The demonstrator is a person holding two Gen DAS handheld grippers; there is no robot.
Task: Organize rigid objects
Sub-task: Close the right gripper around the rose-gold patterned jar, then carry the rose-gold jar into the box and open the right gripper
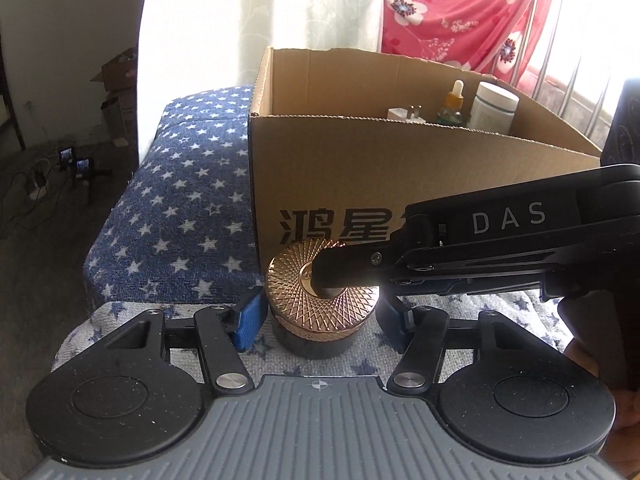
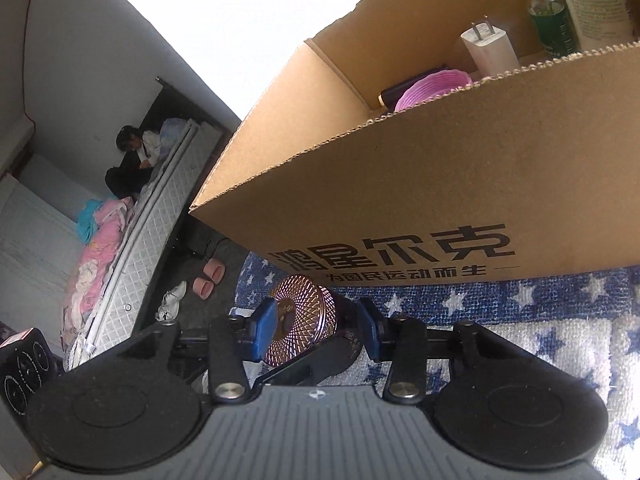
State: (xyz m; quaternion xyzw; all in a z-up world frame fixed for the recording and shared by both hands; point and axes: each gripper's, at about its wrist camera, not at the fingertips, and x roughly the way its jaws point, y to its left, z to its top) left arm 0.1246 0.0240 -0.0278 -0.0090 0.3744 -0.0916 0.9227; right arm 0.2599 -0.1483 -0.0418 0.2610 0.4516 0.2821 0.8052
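Each hand-held gripper has a grey ribbed body with a small crosshair mark at its front edge, flanked by two round black discs. Black link arms run forward from silver rivets and small screws to fingers faced with blue pads. On the left hand-held gripper (image 1: 320, 312) one pad (image 1: 249, 322) shows clearly. The right hand-held gripper (image 2: 316, 330), seen from the side, is black, bears pale "DAS" lettering and shows several screw heads.

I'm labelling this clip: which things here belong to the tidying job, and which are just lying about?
Job: gold-lidded jar; cardboard box; dropper bottle, white bottle and charger inside it.
Lying about: red floral cloth; slippers; bedding.
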